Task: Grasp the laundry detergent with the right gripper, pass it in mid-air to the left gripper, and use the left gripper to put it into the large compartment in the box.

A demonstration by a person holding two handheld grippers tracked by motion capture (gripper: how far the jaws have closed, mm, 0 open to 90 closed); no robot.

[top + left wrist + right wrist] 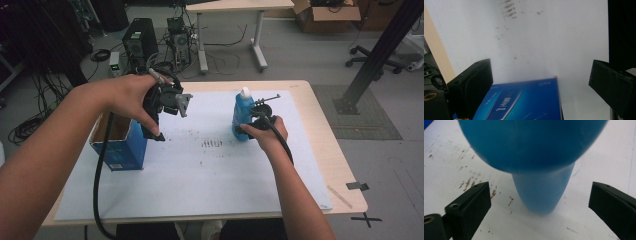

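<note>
The right tool [540, 202] stood released, its jaws wide apart on either side of the blue bottle [541, 192], touching neither flank. That bottle [243, 116] stood upright on the white mat [200, 175] covering the tabletop [340, 165]. The left tool [541, 82], also released, hung above the open blue box [524, 102] at the mat's left edge. A sound grip probably meant centring the bottle, then closing squarely on its body so it would not tip.

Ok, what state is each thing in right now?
Blue bottle: upright on the mat, white cap on, not gripped.
Blue box: standing, top open.
Left gripper: open, above the box.
Right gripper: open, fingers either side of the bottle.
</note>
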